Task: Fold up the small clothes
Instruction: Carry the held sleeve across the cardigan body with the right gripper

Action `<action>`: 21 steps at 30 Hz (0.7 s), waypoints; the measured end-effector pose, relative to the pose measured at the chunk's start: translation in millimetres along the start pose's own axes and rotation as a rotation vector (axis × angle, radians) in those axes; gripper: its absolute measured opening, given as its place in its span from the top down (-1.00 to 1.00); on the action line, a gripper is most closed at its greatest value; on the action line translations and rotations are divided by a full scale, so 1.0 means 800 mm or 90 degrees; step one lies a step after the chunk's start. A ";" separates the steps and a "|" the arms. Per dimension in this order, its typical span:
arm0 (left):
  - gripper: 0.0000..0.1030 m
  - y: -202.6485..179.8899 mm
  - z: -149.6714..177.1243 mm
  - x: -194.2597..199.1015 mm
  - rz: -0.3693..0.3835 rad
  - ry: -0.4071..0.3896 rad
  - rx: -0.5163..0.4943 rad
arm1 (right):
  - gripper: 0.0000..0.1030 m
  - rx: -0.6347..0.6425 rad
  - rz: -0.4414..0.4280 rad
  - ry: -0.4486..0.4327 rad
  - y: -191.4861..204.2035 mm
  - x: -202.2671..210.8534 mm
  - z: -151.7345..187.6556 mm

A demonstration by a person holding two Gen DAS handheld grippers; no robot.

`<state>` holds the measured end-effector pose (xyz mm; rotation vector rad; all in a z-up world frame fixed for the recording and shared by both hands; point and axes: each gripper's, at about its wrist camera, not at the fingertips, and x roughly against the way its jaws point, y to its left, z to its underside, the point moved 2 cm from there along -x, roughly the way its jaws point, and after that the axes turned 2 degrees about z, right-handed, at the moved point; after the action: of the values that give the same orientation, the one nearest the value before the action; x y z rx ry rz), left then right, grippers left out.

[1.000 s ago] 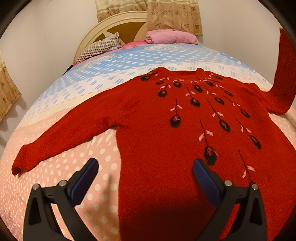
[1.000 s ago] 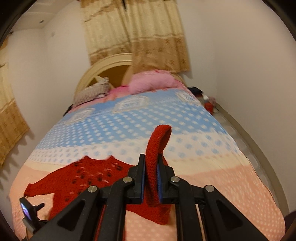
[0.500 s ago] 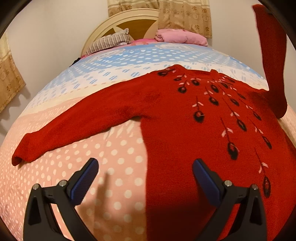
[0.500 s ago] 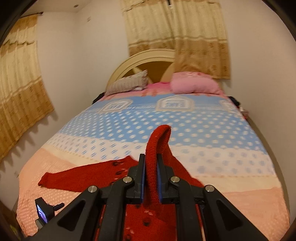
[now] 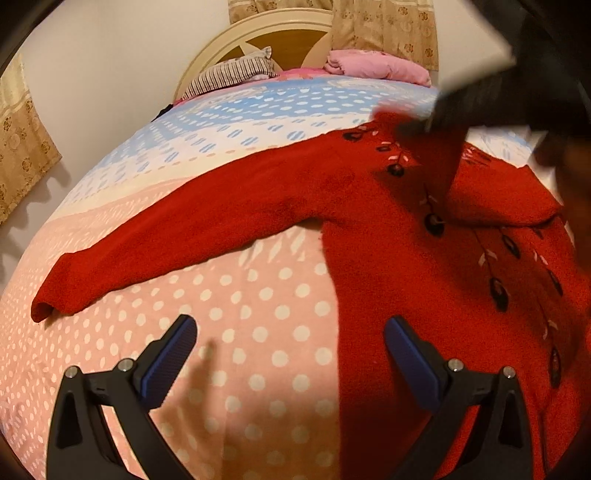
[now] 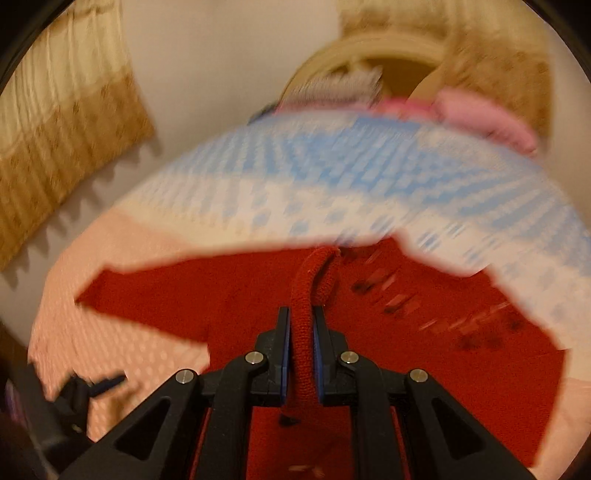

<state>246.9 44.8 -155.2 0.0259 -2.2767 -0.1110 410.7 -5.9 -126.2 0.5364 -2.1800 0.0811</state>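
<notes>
A red knit sweater [image 5: 399,266] with dark embroidered flowers lies flat on the bed. Its left sleeve [image 5: 177,240] stretches out to the left. My left gripper [image 5: 290,349] is open and empty, low over the bedspread beside the sweater's left edge. My right gripper [image 6: 301,332] is shut on the cuff of the right sleeve [image 6: 304,295] and holds it over the sweater's chest; it shows as a dark blur in the left wrist view [image 5: 491,99]. The right sleeve [image 5: 491,192] lies folded across the chest. The right wrist view is motion-blurred.
The bed [image 5: 258,350] has a pink, white and blue dotted spread. A striped pillow [image 5: 232,74] and a pink pillow [image 5: 376,66] lie at the cream headboard [image 5: 266,33]. Curtains [image 6: 55,140] hang at the left wall. The left gripper shows in the right wrist view [image 6: 88,391].
My right gripper has carried the right sleeve down and leftward across the sweater's chest. My left gripper has shifted left, so the left sleeve and bare bedspread fill more of its view.
</notes>
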 end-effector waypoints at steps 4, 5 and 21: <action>-1.00 0.005 0.000 0.000 -0.011 0.001 -0.007 | -0.08 -0.034 -0.046 0.052 -0.016 -0.029 0.032; -1.00 0.007 -0.001 0.000 -0.014 0.002 -0.006 | -0.25 -0.049 -0.075 0.040 -0.023 -0.020 0.038; -0.51 -0.029 -0.098 -0.038 0.153 -0.026 0.024 | -0.26 -0.136 0.045 -0.020 -0.159 0.141 0.178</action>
<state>325.6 17.8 -129.4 -0.2320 -2.3032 0.0593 295.9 -195.1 -144.3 0.3409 -2.2049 -0.1215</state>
